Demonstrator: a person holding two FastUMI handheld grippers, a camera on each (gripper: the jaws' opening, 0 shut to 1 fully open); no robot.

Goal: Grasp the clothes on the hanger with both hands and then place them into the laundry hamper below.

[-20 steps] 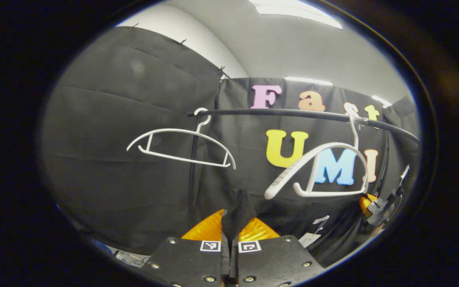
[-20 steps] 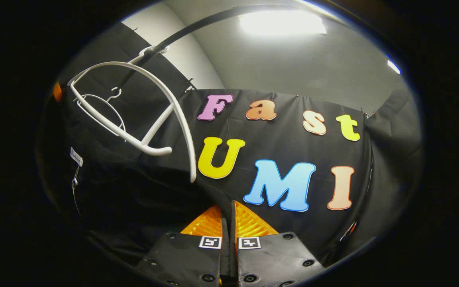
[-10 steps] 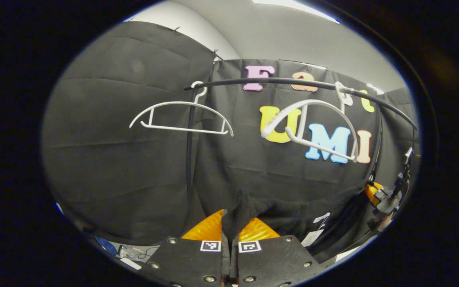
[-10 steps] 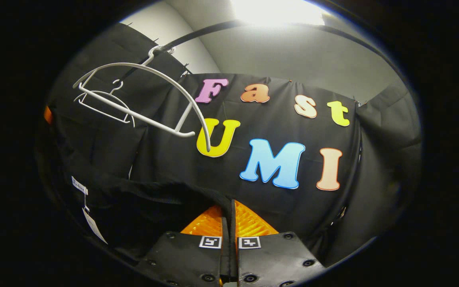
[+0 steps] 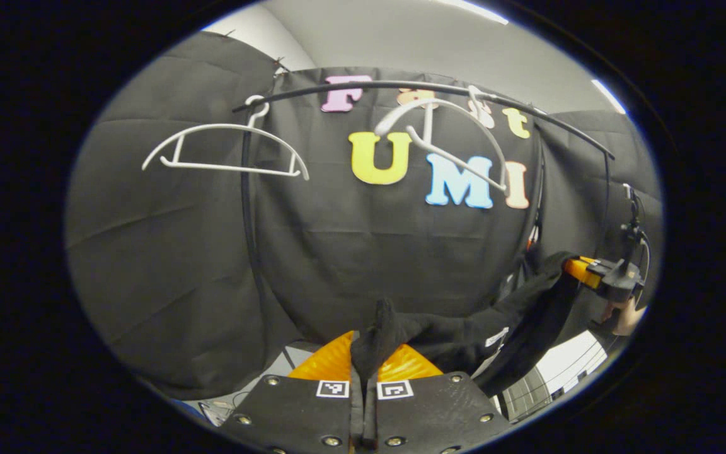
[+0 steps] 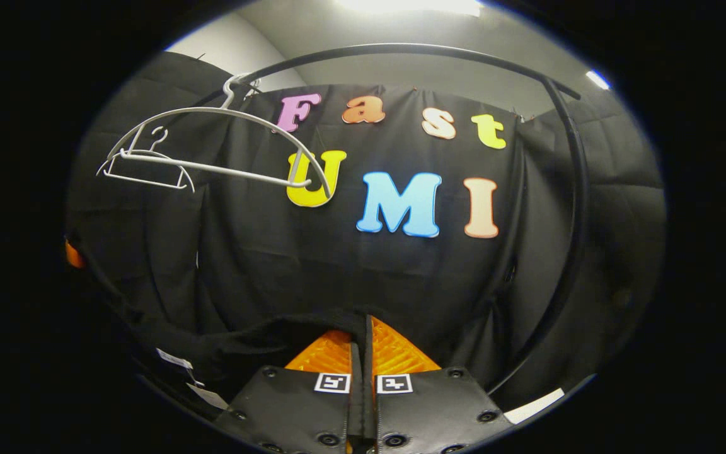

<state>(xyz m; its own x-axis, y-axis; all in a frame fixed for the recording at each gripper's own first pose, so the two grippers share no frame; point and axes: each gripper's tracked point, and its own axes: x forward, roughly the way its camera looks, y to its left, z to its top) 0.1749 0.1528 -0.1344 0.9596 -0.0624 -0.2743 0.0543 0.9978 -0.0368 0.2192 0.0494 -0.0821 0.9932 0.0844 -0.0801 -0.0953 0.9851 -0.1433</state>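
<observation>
**Garment off the hangers, held between both grippers**

Black cloth walls back a black rail (image 5: 527, 104) carrying two bare white hangers (image 5: 224, 148). The dark garment (image 5: 464, 331) is stretched between the left gripper (image 5: 369, 353) and right gripper (image 6: 363, 343), each with jaws closed on a fold. Both should be lowered together, level, and released only once over the hamper.

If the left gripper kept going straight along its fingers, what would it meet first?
Probably the black cloth wall. The left gripper, shut on the black garment, points at it below the hangers and rail. Nothing else shows between, though depth is unclear.
</observation>
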